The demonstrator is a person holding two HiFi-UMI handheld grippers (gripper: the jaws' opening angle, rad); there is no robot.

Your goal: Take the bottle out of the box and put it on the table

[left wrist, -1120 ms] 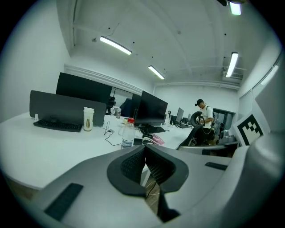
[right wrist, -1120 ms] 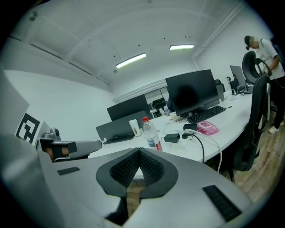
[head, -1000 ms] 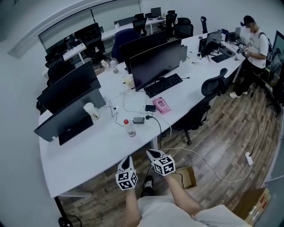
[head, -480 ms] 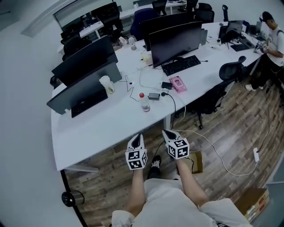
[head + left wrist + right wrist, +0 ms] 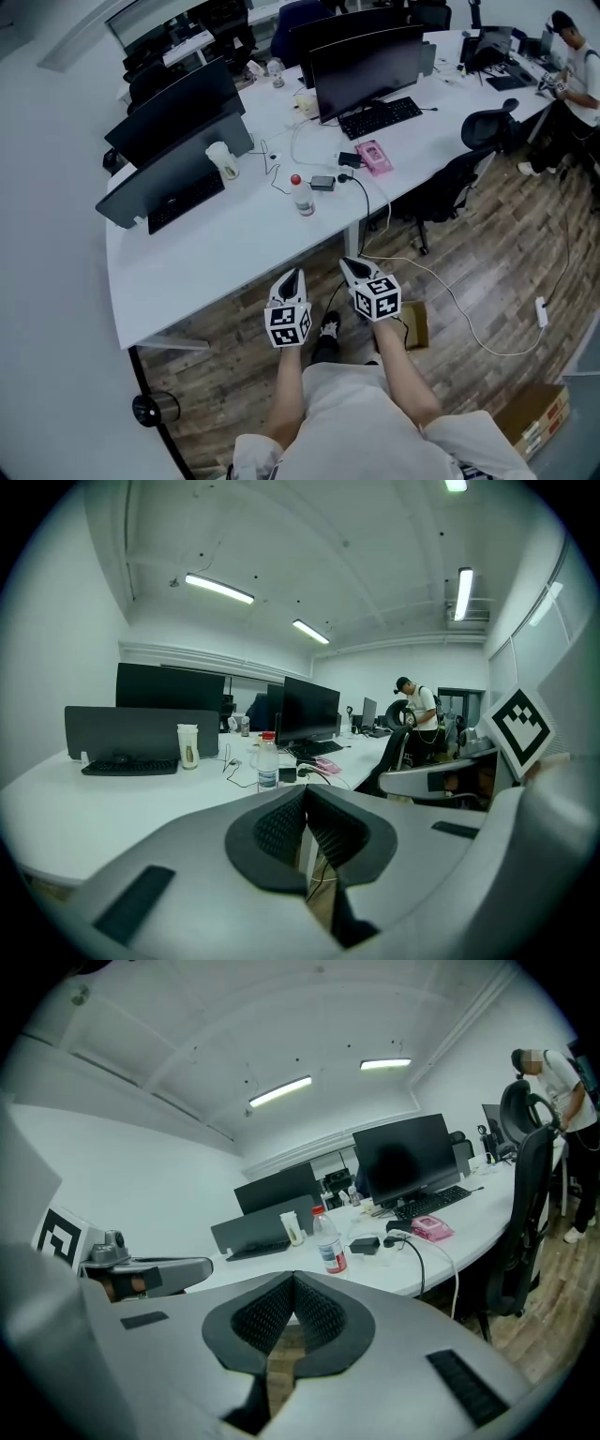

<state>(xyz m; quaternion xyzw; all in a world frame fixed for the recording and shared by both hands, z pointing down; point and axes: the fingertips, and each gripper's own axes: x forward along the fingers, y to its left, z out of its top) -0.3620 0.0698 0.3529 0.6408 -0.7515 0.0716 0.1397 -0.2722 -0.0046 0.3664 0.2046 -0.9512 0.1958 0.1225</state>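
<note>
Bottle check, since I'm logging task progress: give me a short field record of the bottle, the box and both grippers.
bottle: upright on the white table, red cap on, next to a black adapter
box: cardboard, on the wooden floor near the person's feet
left gripper: jaws together, nothing between them
right gripper: jaws together, nothing between them
grippers' position: side by side, short of the table edge
task state: bottle stands on the table

Tabletop point(image 5: 187, 272): broad bare strip along near edge, open to approach from floor side. Bottle point(image 5: 302, 197) upright mid-tabletop; near and left sides clear. Power adapter point(image 5: 323, 183) just beside, right-rear; black cable point(image 5: 367, 206) trailing over near edge. Monitor row point(image 5: 183, 112) closes far side. Office chair point(image 5: 450, 183) crowds near edge rightward.
</note>
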